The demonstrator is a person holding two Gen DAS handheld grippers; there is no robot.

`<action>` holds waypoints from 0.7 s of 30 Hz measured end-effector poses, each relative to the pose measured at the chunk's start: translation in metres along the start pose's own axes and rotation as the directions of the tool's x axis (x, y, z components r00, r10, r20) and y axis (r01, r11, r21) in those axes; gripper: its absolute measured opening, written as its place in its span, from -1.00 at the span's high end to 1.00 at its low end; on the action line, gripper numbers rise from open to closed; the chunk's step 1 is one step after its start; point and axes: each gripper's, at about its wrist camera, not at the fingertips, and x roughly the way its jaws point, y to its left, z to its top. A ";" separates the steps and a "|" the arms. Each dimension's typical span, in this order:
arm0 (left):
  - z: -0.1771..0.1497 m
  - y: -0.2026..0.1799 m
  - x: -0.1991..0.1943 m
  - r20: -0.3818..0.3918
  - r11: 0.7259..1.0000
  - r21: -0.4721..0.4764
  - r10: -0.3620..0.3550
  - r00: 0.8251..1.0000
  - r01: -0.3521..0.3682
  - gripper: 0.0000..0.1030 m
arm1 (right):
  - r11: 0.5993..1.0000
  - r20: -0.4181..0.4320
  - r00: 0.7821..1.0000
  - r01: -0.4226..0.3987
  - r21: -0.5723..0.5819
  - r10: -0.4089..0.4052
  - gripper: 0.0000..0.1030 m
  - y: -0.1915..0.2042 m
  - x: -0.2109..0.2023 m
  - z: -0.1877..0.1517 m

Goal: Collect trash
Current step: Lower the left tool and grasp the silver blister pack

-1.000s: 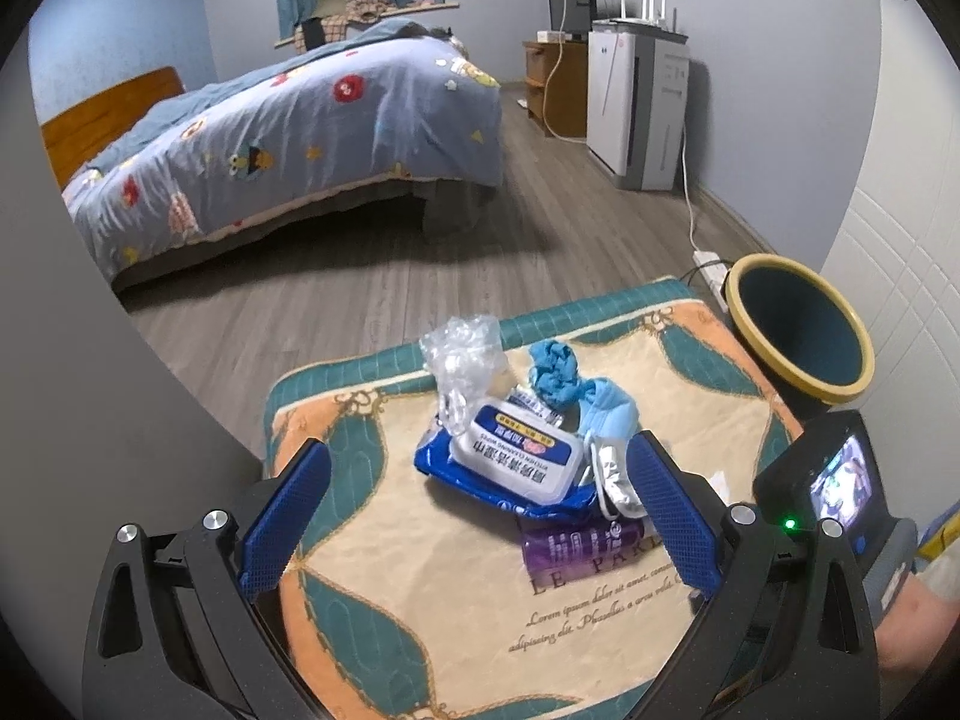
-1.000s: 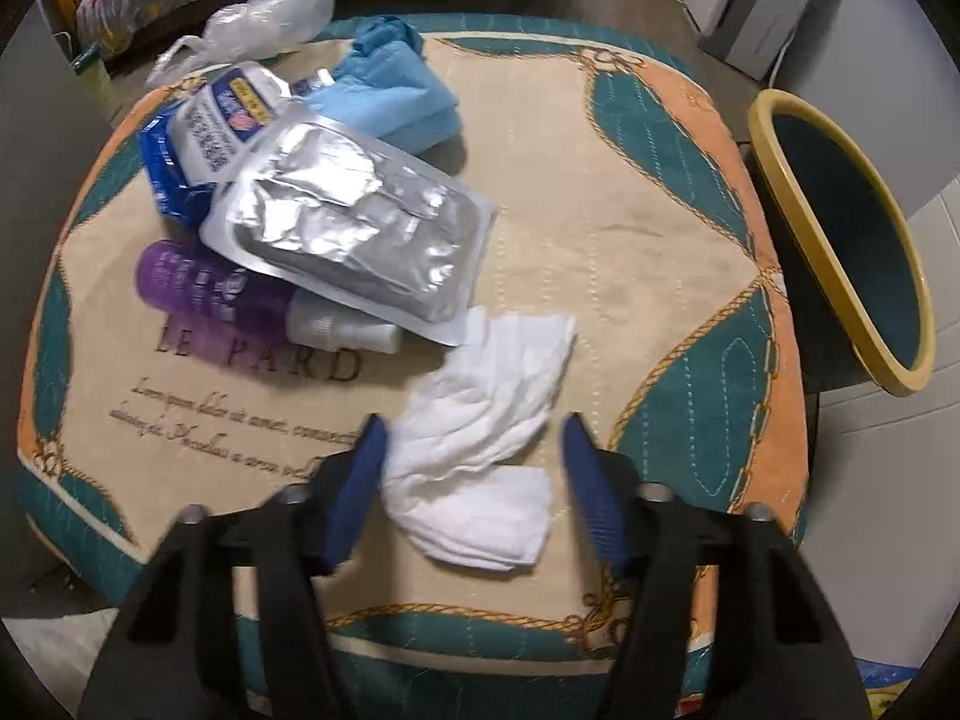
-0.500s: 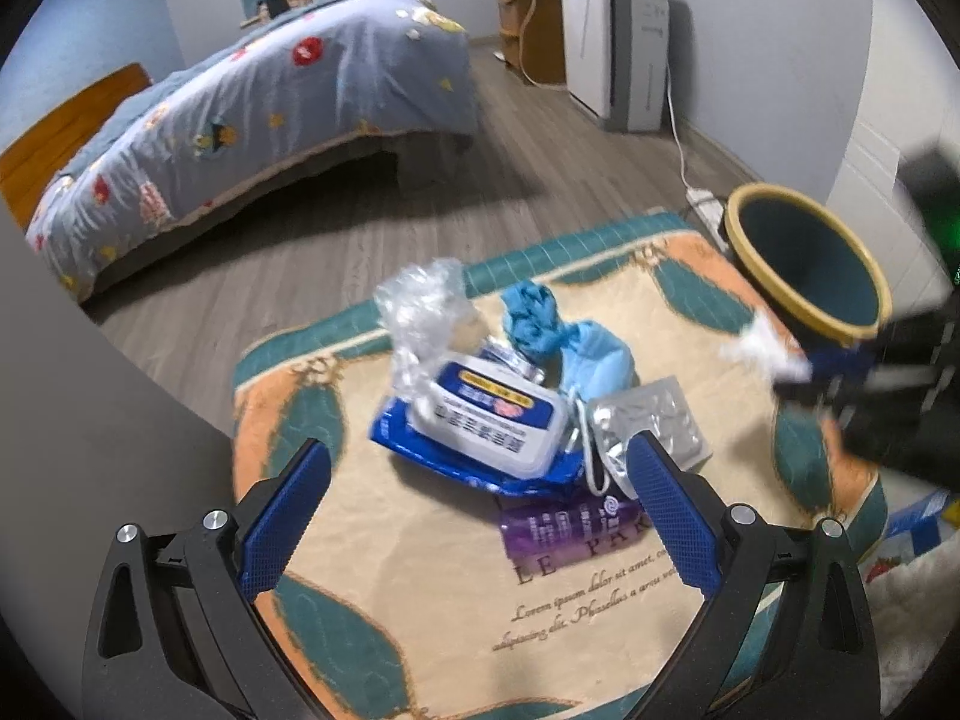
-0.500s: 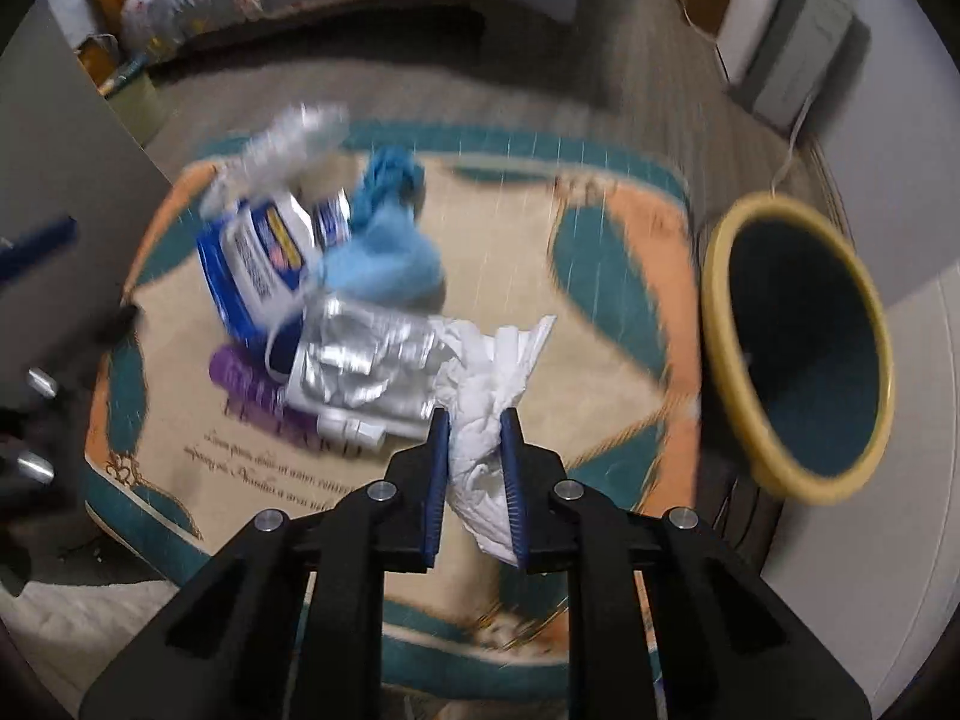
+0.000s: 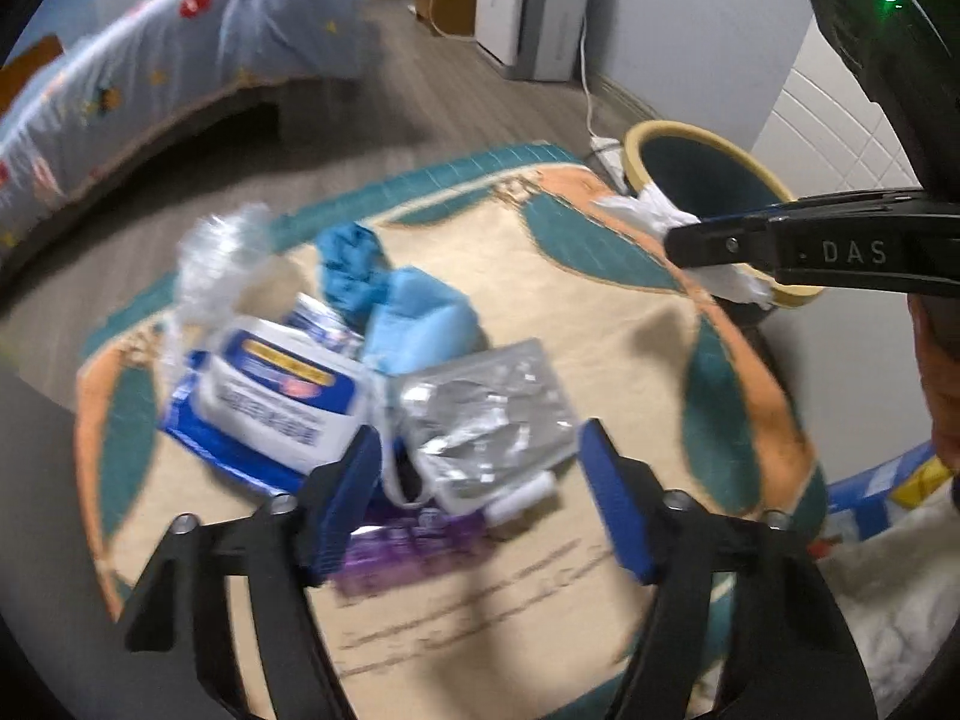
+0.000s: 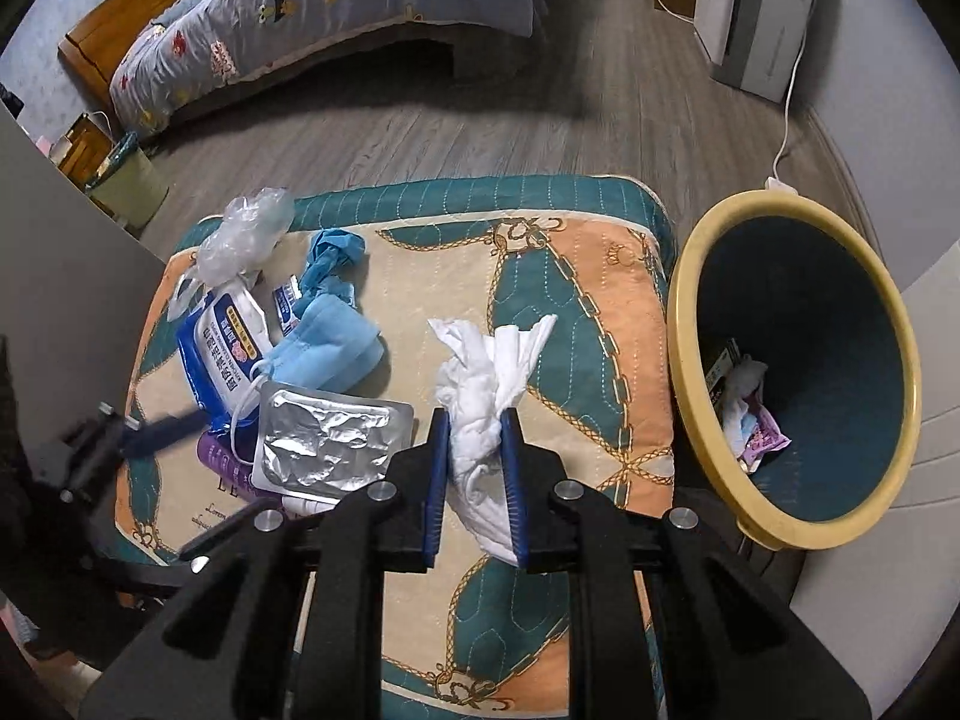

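The right gripper [image 6: 475,450] is clamping a crumpled white tissue [image 6: 487,384] between its blue pads, the paper bulging out above and trailing below the fingertips while it is hanging over the patterned cushion [image 6: 606,312], clear of the fabric. Just to the right, the yellow-rimmed trash bin [image 6: 678,324] is standing beside the cushion, with a few scraps lying at its bottom. The left gripper [image 5: 480,468] is pointing down at the pile of trash, its jaws having just been closing yet standing apart, with the silver blister pack [image 5: 486,414] showing between them and untouched as far as the blurred view lets one tell. Under that pack a purple bottle [image 5: 408,546] is lying, and to its left a blue-and-white wet-wipe pack [image 5: 276,402] is resting on the cushion. Behind them a light blue face mask [image 5: 420,318], a darker blue crumpled glove [image 5: 348,264] and a clear plastic bag [image 5: 222,252] are sitting near the cushion's far edge. Beyond, a bed with a grey-blue quilt [image 6: 336,12] is standing on the wooden floor.
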 end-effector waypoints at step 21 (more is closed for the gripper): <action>0.012 -0.003 0.031 -0.096 0.994 -0.107 -0.029 0.995 0.019 0.27 | 0.999 -0.015 0.999 -0.050 0.006 0.050 0.68 -0.015 -0.004 -0.005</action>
